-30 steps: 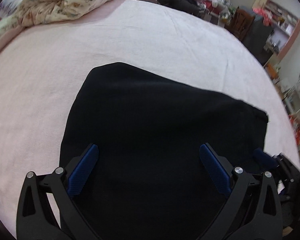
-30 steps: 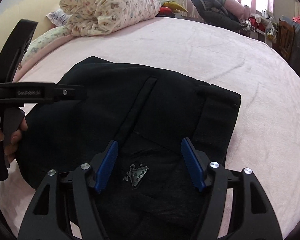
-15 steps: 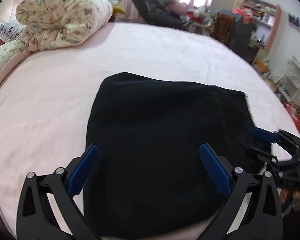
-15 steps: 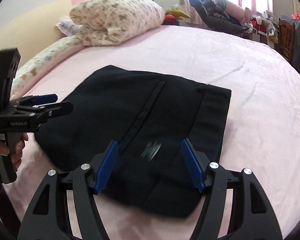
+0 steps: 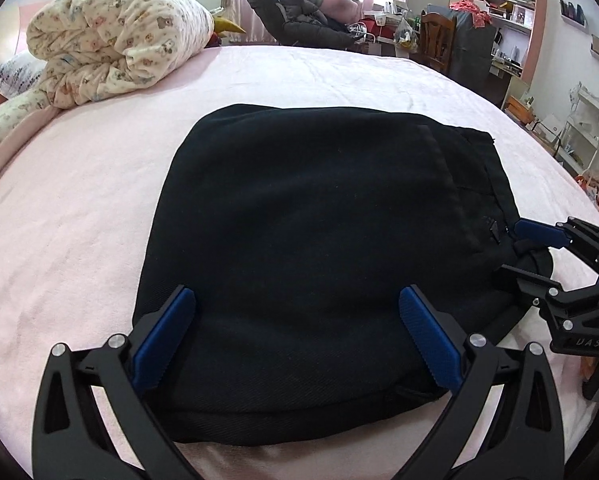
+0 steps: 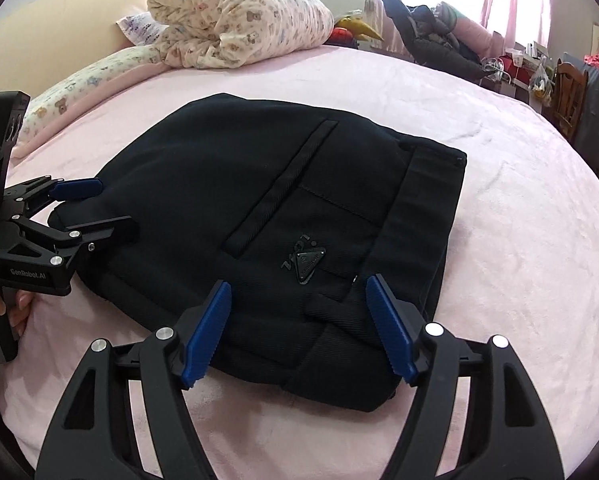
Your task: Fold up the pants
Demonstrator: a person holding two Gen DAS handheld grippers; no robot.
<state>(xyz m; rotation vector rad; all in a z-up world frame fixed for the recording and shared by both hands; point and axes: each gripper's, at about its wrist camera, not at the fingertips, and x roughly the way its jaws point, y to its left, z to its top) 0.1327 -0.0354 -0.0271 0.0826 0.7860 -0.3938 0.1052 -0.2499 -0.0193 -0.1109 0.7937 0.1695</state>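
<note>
The black pants (image 5: 319, 240) lie folded into a compact rectangle on the pink bed; in the right wrist view (image 6: 267, 216) a back pocket and a small triangular logo face up, waistband at the right. My left gripper (image 5: 297, 336) is open and empty, held just off the near edge of the pants. My right gripper (image 6: 297, 328) is open and empty, over the near edge by the waistband. Each gripper also shows in the other view, the right one (image 5: 539, 252) and the left one (image 6: 87, 208), both open beside the pants.
The pink bedsheet (image 5: 79, 200) spreads all around the pants. A rolled floral duvet (image 5: 119, 40) and a pillow (image 6: 79, 88) lie at the head. Dark clothes (image 5: 299, 20) are piled at the far side. A chair (image 5: 439, 40) and shelves (image 5: 507, 8) stand beyond the bed.
Both grippers have pulled back and up from the pants, so the whole folded bundle now shows. The pants stay in place on the bed.
</note>
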